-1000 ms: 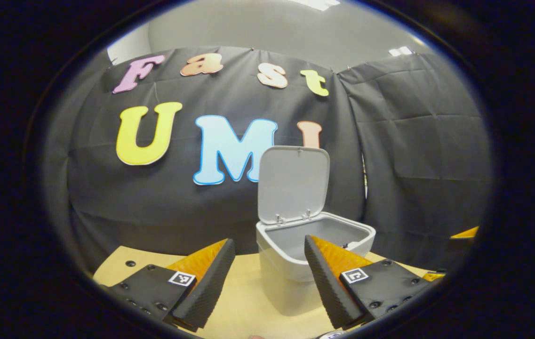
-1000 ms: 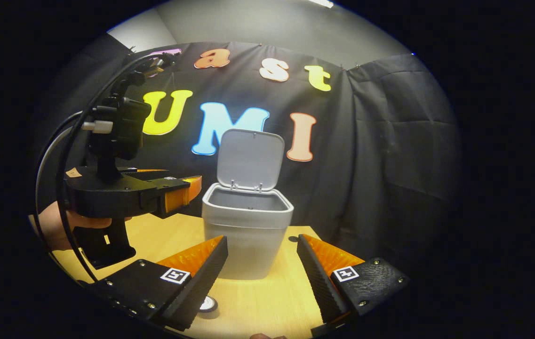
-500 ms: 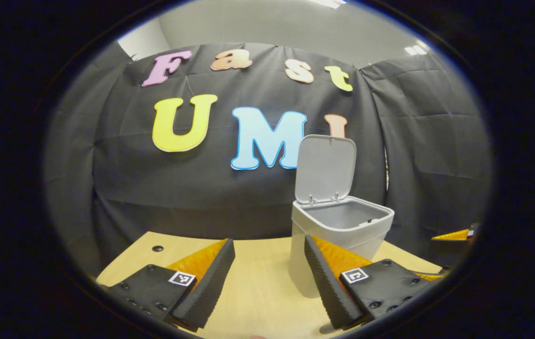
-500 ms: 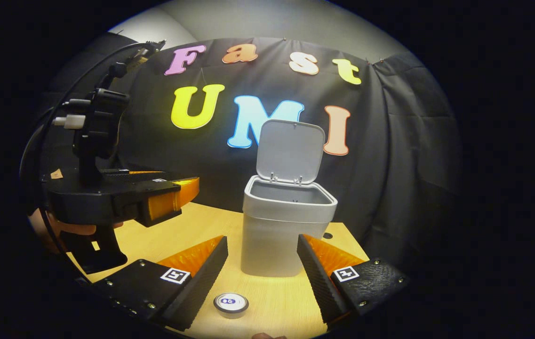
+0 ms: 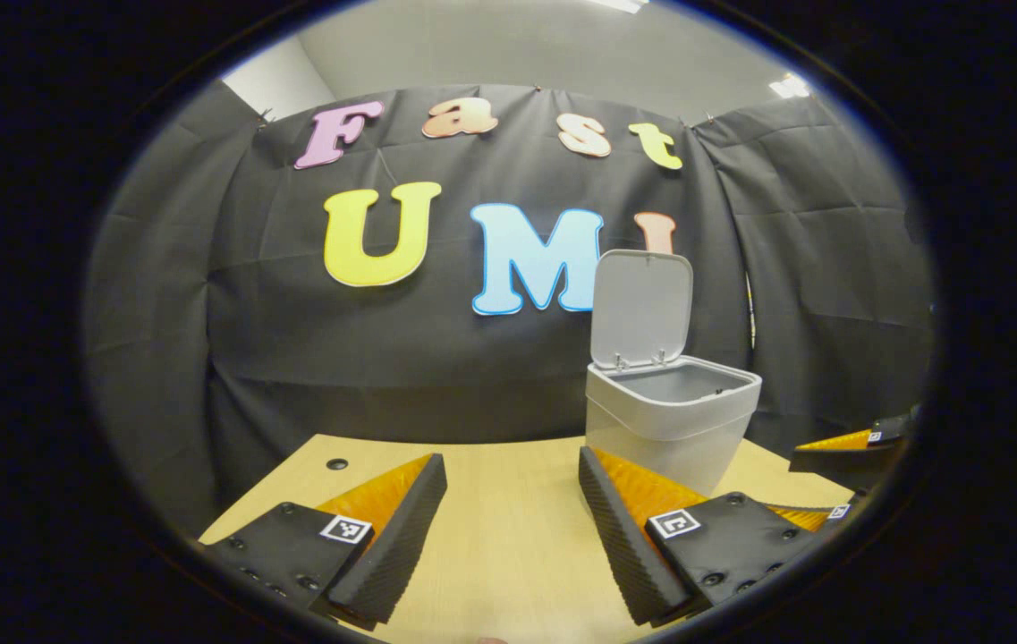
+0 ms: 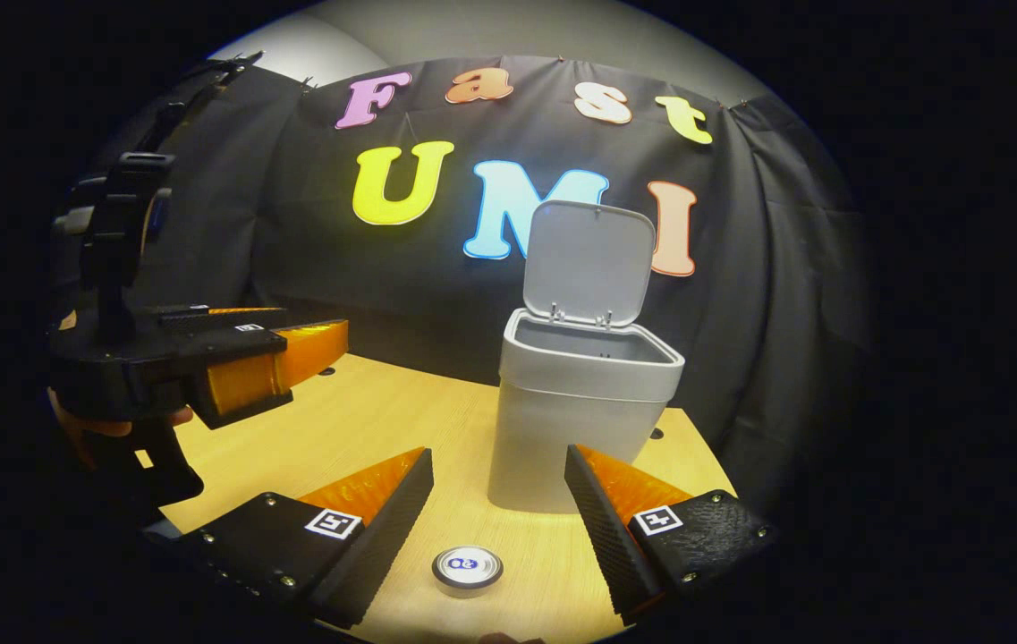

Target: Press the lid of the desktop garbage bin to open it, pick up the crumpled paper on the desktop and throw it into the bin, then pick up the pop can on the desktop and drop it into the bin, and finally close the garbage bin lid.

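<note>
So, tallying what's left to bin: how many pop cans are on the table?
1: the can stands between the right gripper's open fingers, in front of the bin. Others may be hidden.

Pop can [image 6: 467, 569]: seen top-on between the right gripper's fingers, its body hidden below the lid. Garbage bin [image 5: 669, 420]: lower front is covered by a finger in the left gripper view; the contents cannot be made out. Hand [image 6: 83, 427]: mostly hidden behind the left gripper at the right gripper view's edge.

bin [image 6: 581, 420] lid [image 6: 588, 263] up, can [image 6: 468, 569] between right gripper [image 6: 499, 512] fingers

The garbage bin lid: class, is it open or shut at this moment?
Open. The lid stands upright on its rear hinges above the garbage bin, whose hollow inside shows in both views.
</note>
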Demonstrator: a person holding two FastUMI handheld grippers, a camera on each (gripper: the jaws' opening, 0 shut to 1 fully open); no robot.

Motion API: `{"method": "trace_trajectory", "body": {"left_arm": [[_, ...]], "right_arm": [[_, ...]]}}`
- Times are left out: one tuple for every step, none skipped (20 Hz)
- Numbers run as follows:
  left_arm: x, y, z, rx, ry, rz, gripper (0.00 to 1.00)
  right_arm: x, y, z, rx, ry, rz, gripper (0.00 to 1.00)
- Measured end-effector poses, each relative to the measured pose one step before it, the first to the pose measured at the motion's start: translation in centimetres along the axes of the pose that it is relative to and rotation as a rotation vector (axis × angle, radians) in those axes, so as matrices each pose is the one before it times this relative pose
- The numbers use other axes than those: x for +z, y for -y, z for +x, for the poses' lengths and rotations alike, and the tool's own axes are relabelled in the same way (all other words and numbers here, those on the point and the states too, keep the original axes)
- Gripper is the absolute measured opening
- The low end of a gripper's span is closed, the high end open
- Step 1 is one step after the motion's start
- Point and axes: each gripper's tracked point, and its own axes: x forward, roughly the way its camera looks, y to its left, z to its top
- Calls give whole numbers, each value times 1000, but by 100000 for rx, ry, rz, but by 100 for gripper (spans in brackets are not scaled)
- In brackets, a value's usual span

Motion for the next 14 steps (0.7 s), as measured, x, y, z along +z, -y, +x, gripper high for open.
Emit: {"method": "trace_trajectory", "body": {"left_arm": [[42, -236, -353, 774, 24, -376, 99], [4, -220, -397, 731, -130, -383, 99], [62, -202, -307, 789, 176, -420, 97], [-35, -217, -189, 581, -36, -328, 95], [-97, -177, -171, 821, -384, -163, 99], [-307, -201, -263, 676, -247, -289, 97], [-1, -45, -221, 133, -259, -473, 97], [29, 27, -214, 227, -44, -362, 97], [-1, -74, -182, 265, 115, -214, 99], [75, -191, -119, 322, 31, -29, 97], [-67, -25, -155, 195, -241, -71, 97], [-44, -1, -88, -88, 25, -258, 98], [-40, 38, -96, -286, -59, -233, 99], [-120, 10, -90, -147, 91, -13, 99]], "right_arm": [[-441, -295, 226, 1273, -1414, 129, 95], [-493, -367, 103, 1272, -1163, 112, 95], [-402, -201, 138, 837, -1217, -19, 95], [-515, -125, 238, 942, -1509, 114, 95], [-533, -166, 241, 1086, -1664, 571, 95], [-672, -181, 265, 1068, -2079, 745, 95], [-641, -126, 263, 967, -2337, 846, 95], [-780, -268, 109, 803, -2213, 519, 95], [-579, 43, 302, 98, -2620, -186, 95], [-695, 92, 219, -135, -2417, -493, 95], [-645, 16, 216, -228, -2156, -416, 95], [-790, 101, 268, 72, -2077, -126, 95], [-783, 0, 280, 433, -2438, 126, 95], [-995, -52, 383, 354, -2861, 288, 95]]}}
